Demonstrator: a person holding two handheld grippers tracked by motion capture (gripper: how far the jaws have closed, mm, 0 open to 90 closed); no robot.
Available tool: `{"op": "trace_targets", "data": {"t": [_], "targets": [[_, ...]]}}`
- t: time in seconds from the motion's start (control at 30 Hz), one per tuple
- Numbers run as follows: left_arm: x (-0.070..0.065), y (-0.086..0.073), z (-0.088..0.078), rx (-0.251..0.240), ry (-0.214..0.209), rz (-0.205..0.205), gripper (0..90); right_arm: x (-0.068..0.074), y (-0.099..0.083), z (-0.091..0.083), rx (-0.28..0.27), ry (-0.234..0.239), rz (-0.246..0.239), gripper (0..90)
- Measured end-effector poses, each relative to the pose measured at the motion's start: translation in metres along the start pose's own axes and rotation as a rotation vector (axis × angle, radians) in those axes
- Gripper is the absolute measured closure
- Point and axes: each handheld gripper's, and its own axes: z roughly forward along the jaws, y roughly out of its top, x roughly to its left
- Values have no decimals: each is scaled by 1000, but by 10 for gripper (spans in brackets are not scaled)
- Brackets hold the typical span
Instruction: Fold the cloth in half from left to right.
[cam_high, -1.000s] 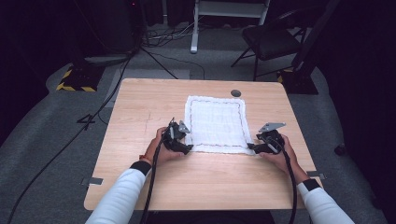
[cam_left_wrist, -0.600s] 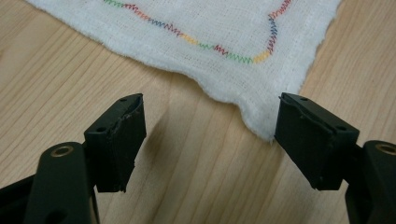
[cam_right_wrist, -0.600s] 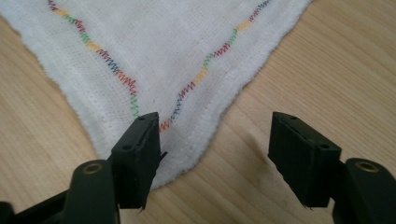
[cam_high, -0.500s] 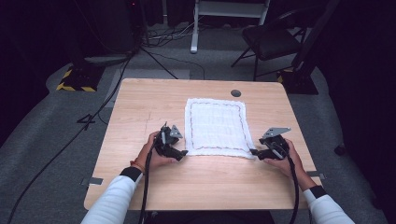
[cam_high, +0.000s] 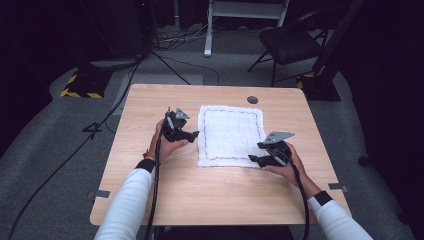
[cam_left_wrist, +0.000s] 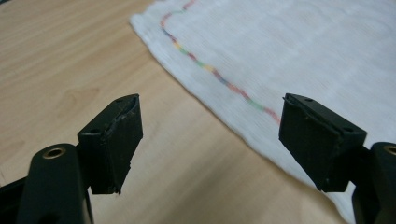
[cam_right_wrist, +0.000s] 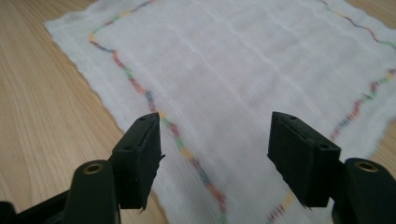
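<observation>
Left gripper view looks along the left claw (cam_left_wrist: 210, 140), whose two black jaws stand wide apart with nothing between them; they have just been opening. Under that gap lies the pale wooden surface (cam_left_wrist: 70, 60), and the edge of the white woven cloth with a wavy multicoloured stitched border (cam_left_wrist: 299, 51) runs slantwise just beyond the jaws. Right gripper view shows the right claw (cam_right_wrist: 215, 154) also spread, gripping nothing, hanging over the cloth (cam_right_wrist: 233, 60), with the stitched border passing beneath the gap. High view places the left claw (cam_high: 192, 134) just beside the cloth's left edge and the right claw (cam_high: 253, 159) at its near right corner; the cloth (cam_high: 230, 132) lies flat in the middle of the surface (cam_high: 210, 200). A small round dark disc (cam_high: 252, 100) sits on the surface beyond the cloth. No brand, label or writing can be read anywhere.
</observation>
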Motion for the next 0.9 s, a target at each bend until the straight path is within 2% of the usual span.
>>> {"op": "trace_targets", "data": {"t": [0.13, 0.2, 0.27, 0.33, 0.43, 0.57, 0.67, 0.9], "targets": [[7, 12, 16, 7, 17, -36, 222, 16, 19, 21, -10, 48, -41, 392], [5, 17, 24, 19, 40, -13, 223, 28, 28, 31, -25, 74, -76, 428], [3, 19, 29, 31, 51, -7, 237, 40, 37, 43, -21, 100, -110, 439], [5, 21, 34, 33, 65, -21, 239, 53, 45, 55, -9, 119, -142, 444], [6, 21, 37, 28, 73, -46, 238, 72, 54, 71, -4, 158, -185, 453], [7, 21, 34, 26, 80, -54, 233, 92, 61, 88, 18, 179, -231, 456], [8, 21, 32, 28, 89, -50, 233, 101, 62, 97, 30, 187, -246, 470], [7, 20, 35, 30, 89, -61, 228, 103, 67, 105, 24, 178, -223, 498]]}}
